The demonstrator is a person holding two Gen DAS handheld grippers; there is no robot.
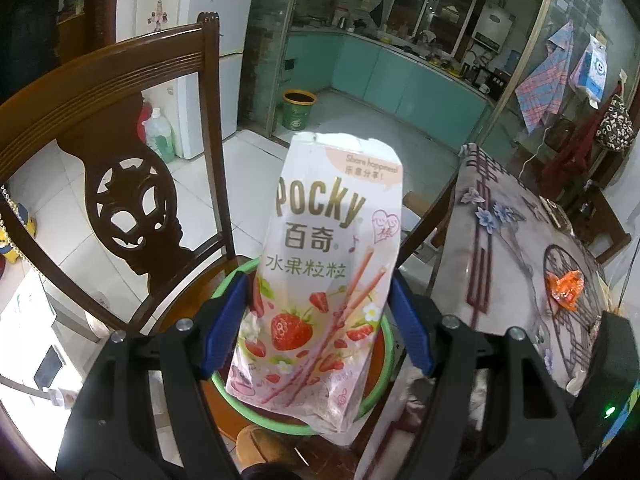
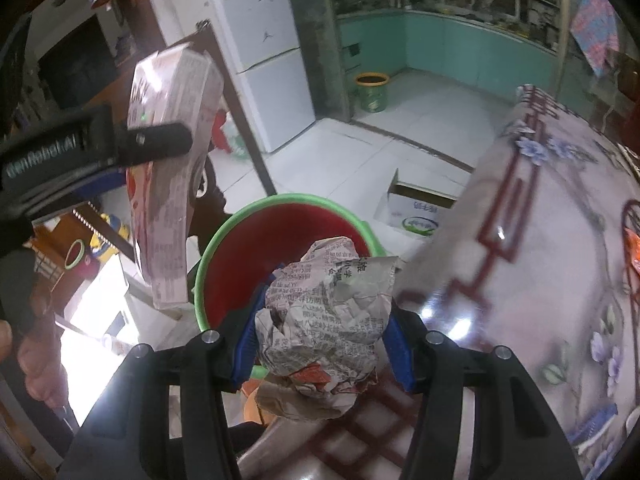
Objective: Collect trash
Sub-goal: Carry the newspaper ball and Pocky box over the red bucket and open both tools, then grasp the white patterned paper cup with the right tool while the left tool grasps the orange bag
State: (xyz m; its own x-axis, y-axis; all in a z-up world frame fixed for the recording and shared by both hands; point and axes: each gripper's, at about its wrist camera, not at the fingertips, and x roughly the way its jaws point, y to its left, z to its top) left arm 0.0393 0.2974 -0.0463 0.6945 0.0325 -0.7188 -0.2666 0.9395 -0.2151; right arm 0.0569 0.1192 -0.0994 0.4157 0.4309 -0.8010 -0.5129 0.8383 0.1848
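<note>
The blue fingers (image 1: 224,320) of my left gripper (image 1: 320,320) pinch a Pocky box (image 1: 324,272) by its two narrow sides, and the box stands nearly upright between them, its open top pointing away from me. Under it I see the green rim of a red bucket (image 1: 376,396), which sits on the seat of a wooden chair (image 1: 120,168). The chair back rises just behind the bucket on the left. In my right gripper (image 2: 324,340) the fingers (image 2: 398,354) press on a crumpled ball of newspaper (image 2: 324,320) from both sides, and this ball hangs over the near edge of the bucket (image 2: 280,240), whose red inside looks empty as far as I can see. From the right wrist view the Pocky box (image 2: 168,184) is at the left of the bucket, slightly apart from the rim. The tabletop (image 2: 540,260), with a flowered cover, comes very close to the bucket on the right side. On it lies an orange wrapper (image 1: 566,285). On the floor beyond there is a white carton (image 2: 416,210) and, farther away, a green bin (image 1: 298,109) near the kitchen.
</note>
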